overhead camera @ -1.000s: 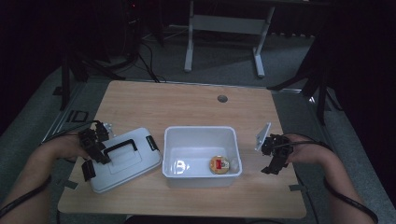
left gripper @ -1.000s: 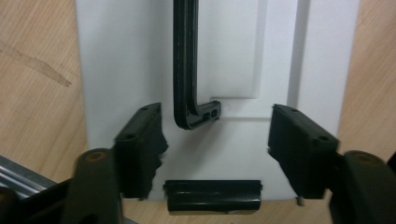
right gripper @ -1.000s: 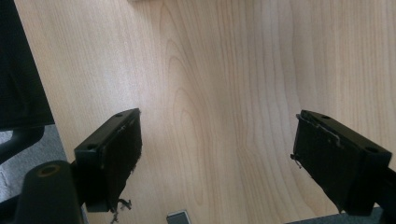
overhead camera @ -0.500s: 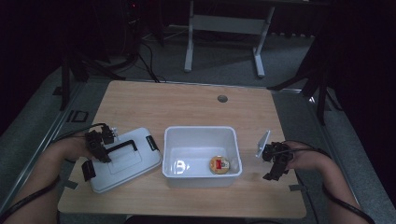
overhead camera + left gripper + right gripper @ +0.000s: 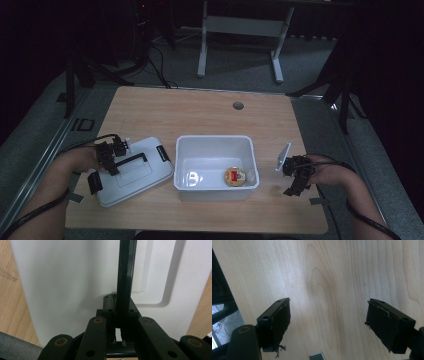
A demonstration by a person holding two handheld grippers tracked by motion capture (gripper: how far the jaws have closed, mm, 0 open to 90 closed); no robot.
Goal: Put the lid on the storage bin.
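With its jaws just drawn closed, the left gripper [image 5: 119, 340] clamps the black handle [image 5: 126, 277] of the white lid [image 5: 131, 172] (left of the bin [image 5: 216, 165]); right gripper [image 5: 329, 325] gapes empty over the table [image 5: 332, 272].

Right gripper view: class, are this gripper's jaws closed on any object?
No, the right gripper has its jaws spread wide apart over bare wooden table.

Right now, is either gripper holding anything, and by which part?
The left gripper has just closed on the black handle of the white lid. The right gripper is open over bare table, holding nothing.
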